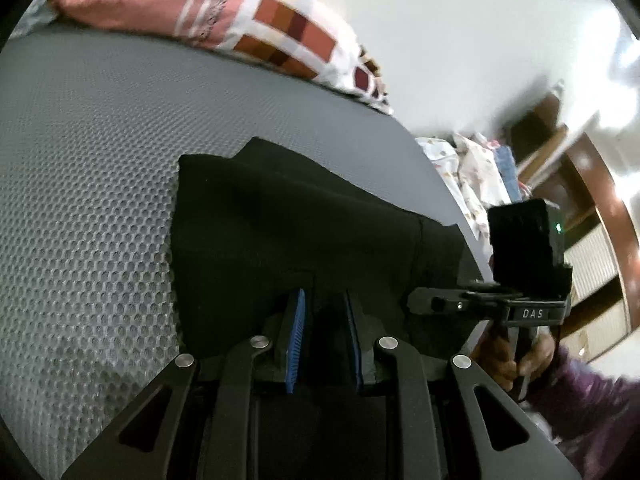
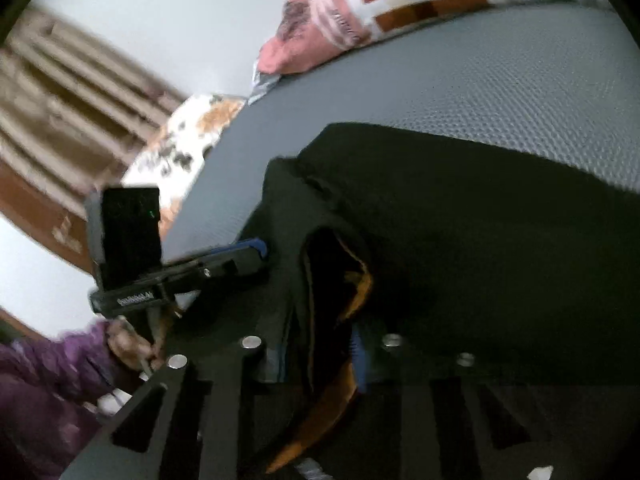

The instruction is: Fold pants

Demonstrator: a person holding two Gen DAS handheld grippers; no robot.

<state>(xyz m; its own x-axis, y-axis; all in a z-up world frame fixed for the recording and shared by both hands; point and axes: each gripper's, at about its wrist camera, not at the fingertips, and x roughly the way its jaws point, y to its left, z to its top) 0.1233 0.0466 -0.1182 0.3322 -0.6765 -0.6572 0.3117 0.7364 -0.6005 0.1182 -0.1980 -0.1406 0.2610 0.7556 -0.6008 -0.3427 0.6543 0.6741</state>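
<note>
The black pants [image 1: 288,232] lie partly folded on a grey mesh bed surface [image 1: 88,168]. My left gripper [image 1: 325,332] is at their near edge, its blue-padded fingers [image 1: 296,340] closed on a fold of the black cloth. My right gripper [image 2: 320,344] is shut on the pants [image 2: 480,248] at an edge where an orange lining [image 2: 360,292] shows. In the left wrist view the right gripper [image 1: 424,302] reaches into the pants from the right. In the right wrist view the left gripper [image 2: 252,254] touches the pants' left side.
A pink and brown patterned pillow [image 1: 224,16] lies at the far side of the bed. Floral fabric [image 1: 468,172] hangs beyond the bed's edge, with wooden furniture [image 1: 580,184] past it. A purple-sleeved arm [image 1: 584,396] holds the right gripper.
</note>
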